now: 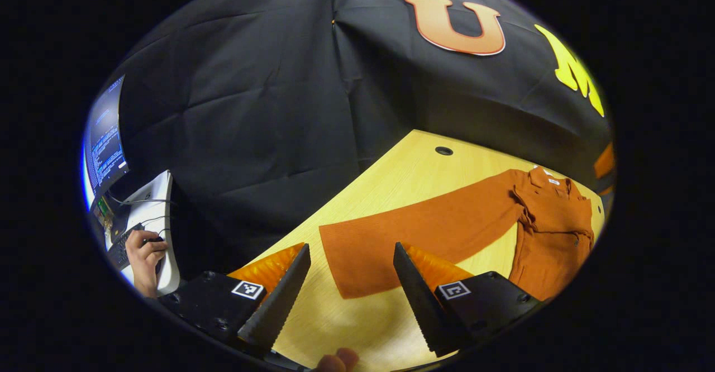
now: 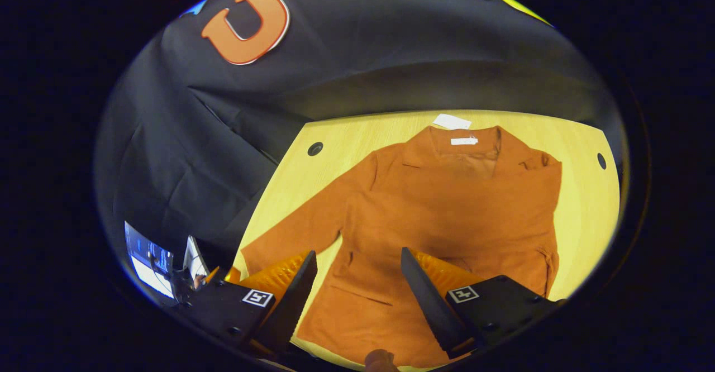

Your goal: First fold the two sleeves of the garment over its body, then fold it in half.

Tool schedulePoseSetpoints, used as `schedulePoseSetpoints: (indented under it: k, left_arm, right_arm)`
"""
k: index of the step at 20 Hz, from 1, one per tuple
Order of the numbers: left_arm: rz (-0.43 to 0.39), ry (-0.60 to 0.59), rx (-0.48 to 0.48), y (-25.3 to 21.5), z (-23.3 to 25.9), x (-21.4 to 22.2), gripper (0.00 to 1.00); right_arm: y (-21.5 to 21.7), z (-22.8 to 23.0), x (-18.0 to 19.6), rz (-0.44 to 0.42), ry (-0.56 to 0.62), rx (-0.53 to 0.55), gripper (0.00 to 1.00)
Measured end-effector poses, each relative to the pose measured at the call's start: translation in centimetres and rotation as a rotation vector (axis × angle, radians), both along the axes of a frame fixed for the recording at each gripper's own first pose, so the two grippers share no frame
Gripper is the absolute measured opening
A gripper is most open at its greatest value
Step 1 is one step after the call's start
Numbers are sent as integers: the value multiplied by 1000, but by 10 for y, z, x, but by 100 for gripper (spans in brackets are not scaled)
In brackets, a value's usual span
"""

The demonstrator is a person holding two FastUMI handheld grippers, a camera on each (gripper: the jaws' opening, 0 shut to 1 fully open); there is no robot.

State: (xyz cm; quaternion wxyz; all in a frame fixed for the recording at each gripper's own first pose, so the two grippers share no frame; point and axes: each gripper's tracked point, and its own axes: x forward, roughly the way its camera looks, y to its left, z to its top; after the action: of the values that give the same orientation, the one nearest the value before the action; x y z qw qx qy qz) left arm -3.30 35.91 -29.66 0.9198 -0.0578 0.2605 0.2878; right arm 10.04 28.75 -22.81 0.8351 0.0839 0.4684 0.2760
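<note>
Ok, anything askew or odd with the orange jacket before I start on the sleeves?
Nothing looks damaged. The orange jacket lies flat on the pale wooden table. One long sleeve stretches straight out sideways, unfolded. A loose white tag sits on the table just above the collar. Both grippers, left and right, hover open.

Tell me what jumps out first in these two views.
The rust-orange garment lies flat on the light wooden table, collar toward the wall. In the left gripper view one sleeve stretches straight out, cuff just ahead of the open left tongs. The right tongs hover open above the garment's lower body.
</note>
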Motion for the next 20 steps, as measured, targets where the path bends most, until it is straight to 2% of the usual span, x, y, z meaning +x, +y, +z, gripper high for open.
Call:
schedulePoseSetpoints:
  k: [5, 9, 16, 20]
  left_arm:
    - [79, 25, -53, 15, -15, 13, 97]
    - [187, 94, -137, 23, -35, 6, 97]
    - [253, 216, -285, 22, -67, -2, 97]
    - [237, 228, -275, 26, -66, 3, 98]
  right_arm:
    - [-50, -9, -60, 13, 30, -24, 98]
    - [-66, -15, -94, 25, 71, -41, 97]
    - [-64, -19, -106, 58, 91, -55, 97]
    - [-59, -17, -106, 67, 98, -50, 97]
